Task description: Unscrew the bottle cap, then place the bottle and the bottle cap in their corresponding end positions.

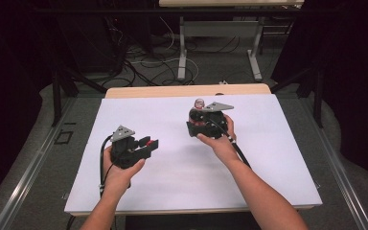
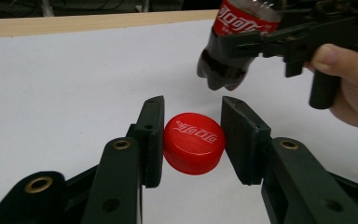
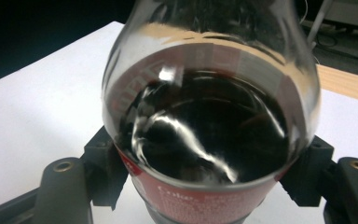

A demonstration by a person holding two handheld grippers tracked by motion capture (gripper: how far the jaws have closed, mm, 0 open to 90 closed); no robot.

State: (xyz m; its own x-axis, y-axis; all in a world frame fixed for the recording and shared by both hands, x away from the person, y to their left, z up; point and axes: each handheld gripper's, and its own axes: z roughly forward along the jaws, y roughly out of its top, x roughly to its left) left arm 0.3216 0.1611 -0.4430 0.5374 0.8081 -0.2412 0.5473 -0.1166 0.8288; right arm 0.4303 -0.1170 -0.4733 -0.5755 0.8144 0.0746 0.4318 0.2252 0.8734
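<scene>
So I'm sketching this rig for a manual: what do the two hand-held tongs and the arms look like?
Both the left tongs and right tongs are black, with flat rectangular jaws, brass-ringed holes, a grey three-cornered plate on top and a trailing black cable. The forearms are bare, no sleeves in view.

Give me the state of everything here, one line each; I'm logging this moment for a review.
Cola bottle: uncapped, part full of dark drink, lifted clear of the table.
Red bottle cap: off the bottle, gripped by its sides.
Left gripper: shut on the red bottle cap.
Right gripper: shut on the cola bottle.
</scene>
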